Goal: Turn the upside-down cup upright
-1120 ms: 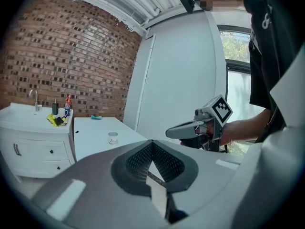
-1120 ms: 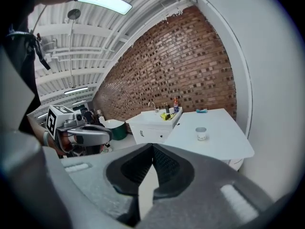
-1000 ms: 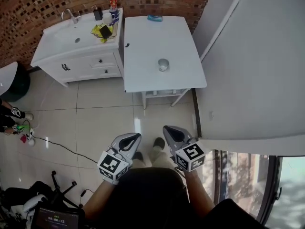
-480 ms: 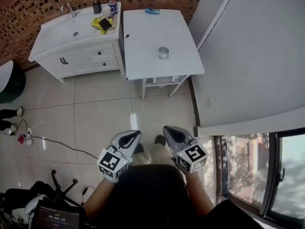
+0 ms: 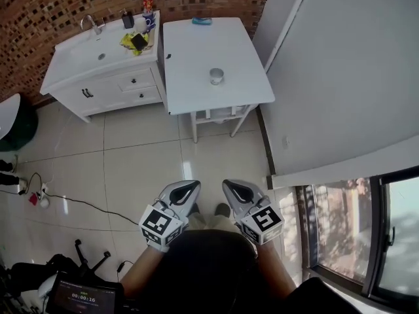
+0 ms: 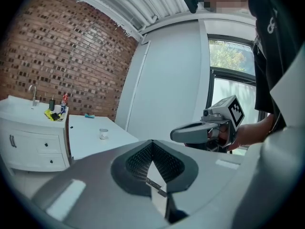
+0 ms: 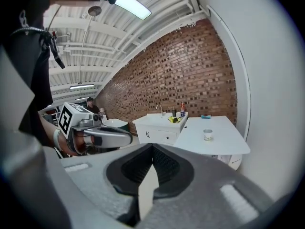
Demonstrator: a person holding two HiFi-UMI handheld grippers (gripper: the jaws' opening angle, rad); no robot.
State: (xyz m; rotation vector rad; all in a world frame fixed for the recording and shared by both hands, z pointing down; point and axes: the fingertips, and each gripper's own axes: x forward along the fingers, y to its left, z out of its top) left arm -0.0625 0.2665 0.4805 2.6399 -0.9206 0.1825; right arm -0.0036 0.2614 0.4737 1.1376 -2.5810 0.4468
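Observation:
A small metallic cup (image 5: 216,76) stands on the white table (image 5: 196,51) far ahead of me, its base facing up as far as I can tell. It shows tiny in the left gripper view (image 6: 103,134) and in the right gripper view (image 7: 207,134). My left gripper (image 5: 185,188) and right gripper (image 5: 234,188) are held low near my body, side by side over the tiled floor, far from the table. Both are shut with nothing in them: the left gripper's (image 6: 152,142) jaws meet at the tip, and so do the right gripper's (image 7: 152,146).
A white vanity with a sink (image 5: 98,57) adjoins the table's left side and carries bottles and a yellow item (image 5: 134,41). A blue object (image 5: 201,21) lies at the table's far edge. A white partition (image 5: 340,77) rises at right. A cable (image 5: 72,198) crosses the floor at left.
The head view has shifted, so table and cup sit slightly higher and further left. Both grippers stay shut, close to my body.

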